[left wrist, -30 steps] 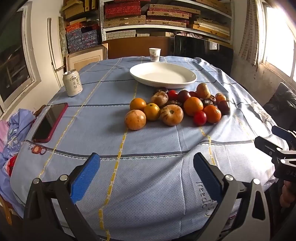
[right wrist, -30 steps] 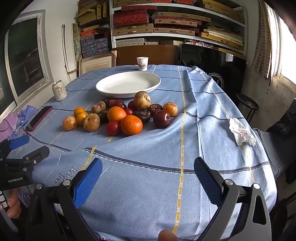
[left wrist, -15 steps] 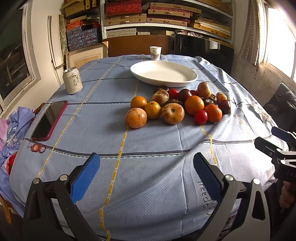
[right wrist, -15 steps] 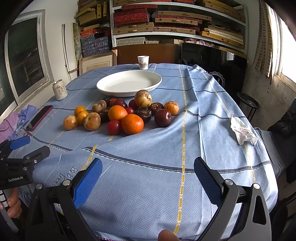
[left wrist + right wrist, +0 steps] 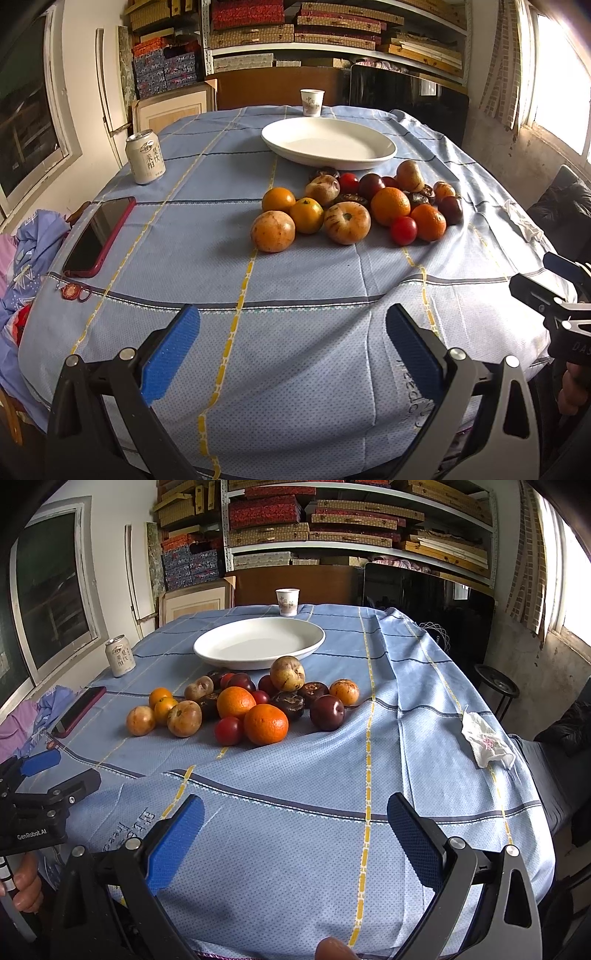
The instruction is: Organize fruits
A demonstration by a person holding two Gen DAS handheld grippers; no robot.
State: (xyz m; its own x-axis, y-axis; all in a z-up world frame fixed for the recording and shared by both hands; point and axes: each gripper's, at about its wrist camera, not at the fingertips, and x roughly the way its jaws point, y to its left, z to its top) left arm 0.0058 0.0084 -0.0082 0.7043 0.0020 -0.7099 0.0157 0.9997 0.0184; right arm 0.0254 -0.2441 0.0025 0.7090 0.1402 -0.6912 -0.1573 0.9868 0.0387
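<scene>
A pile of fruit lies mid-table on the blue cloth: oranges [image 5: 390, 205] [image 5: 265, 724], a striped round fruit [image 5: 347, 222], red tomatoes [image 5: 403, 230] [image 5: 228, 731], dark plums [image 5: 327, 712] and brown-skinned fruits [image 5: 287, 673]. An empty white oval plate [image 5: 328, 143] [image 5: 258, 642] sits just behind the pile. My left gripper [image 5: 291, 339] is open and empty over the table's near edge, well short of the fruit. My right gripper [image 5: 295, 827] is open and empty, also at the near edge, to the right of the pile.
A drink can [image 5: 144, 156] and a red-cased phone [image 5: 99, 236] lie at the left. A paper cup [image 5: 311, 102] stands behind the plate. A crumpled tissue [image 5: 487, 744] lies at the right edge. Shelves with boxes line the back wall.
Both grippers have edged slightly forward toward the fruit; the pile and plate look a little nearer. Jaws stay open. Nothing on the table moved.
</scene>
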